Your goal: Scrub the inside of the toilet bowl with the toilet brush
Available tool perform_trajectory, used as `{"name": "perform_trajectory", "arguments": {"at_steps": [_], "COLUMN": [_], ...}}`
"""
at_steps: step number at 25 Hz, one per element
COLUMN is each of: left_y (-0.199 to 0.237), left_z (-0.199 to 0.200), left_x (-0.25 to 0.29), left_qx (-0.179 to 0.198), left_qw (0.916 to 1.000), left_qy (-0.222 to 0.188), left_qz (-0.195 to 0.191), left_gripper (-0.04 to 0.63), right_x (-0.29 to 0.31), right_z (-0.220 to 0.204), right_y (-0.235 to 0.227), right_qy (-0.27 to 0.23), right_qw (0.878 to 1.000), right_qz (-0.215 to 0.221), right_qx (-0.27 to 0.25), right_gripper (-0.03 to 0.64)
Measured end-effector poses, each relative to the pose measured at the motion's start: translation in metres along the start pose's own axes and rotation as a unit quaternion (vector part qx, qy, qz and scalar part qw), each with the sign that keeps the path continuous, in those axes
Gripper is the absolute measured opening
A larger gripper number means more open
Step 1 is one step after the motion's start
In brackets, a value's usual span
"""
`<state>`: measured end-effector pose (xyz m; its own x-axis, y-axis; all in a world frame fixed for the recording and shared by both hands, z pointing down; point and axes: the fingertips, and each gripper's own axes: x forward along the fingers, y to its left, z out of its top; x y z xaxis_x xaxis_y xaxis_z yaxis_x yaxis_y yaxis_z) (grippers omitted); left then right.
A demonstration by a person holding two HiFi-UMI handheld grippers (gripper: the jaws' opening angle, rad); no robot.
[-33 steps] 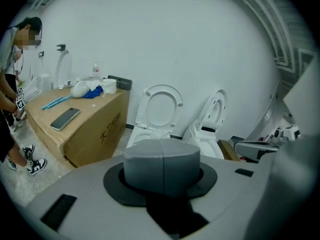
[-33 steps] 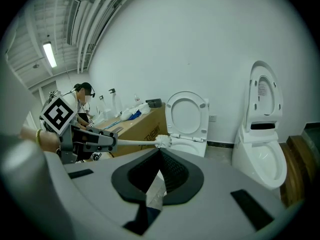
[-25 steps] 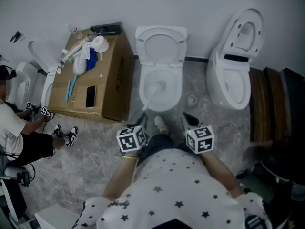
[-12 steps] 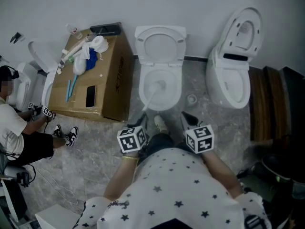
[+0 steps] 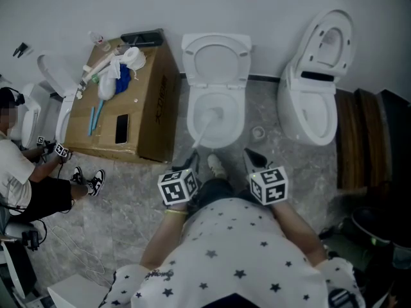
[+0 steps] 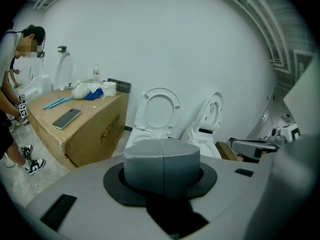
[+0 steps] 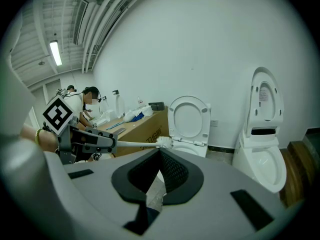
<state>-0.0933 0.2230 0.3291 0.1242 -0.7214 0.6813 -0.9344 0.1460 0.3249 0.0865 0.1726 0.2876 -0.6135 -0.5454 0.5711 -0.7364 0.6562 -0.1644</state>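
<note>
Toilet brush (image 5: 204, 131) in left claw (image 5: 191, 158), head inside toilet bowl (image 5: 240, 122)

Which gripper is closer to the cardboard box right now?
Left. The left gripper sits just right of the cardboard box; the right gripper is farther right, before the toilet's right side.

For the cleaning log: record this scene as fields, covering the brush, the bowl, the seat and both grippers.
toilet brush: head inside the toilet bowl, handle slanting back to the left gripper
seat: raised
left gripper: fingers shut on the brush handle
right gripper: fingers apart, nothing between them
cardboard box: left of the toilet
</note>
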Motion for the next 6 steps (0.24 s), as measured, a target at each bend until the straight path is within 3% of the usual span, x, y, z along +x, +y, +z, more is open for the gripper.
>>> {"name": "perform_trajectory", "arguments": {"at_steps": [6], "left_y": [0.0003], "left_z": [-0.0017], "left_x": [-0.0008], "left_qx": [-0.001], "left_qw": [1.0000], "left_qy": [0.001], "left_qz": [0.000], "left_gripper": [0.147], "right_x": [-0.0003], "right_z": [-0.0001], "right_y": [-0.0040], "right_qy": [0.000], "right_qw": [1.000], "right_qz": [-0.007], "right_qx": [0.001], "right_gripper": [0.006]}}
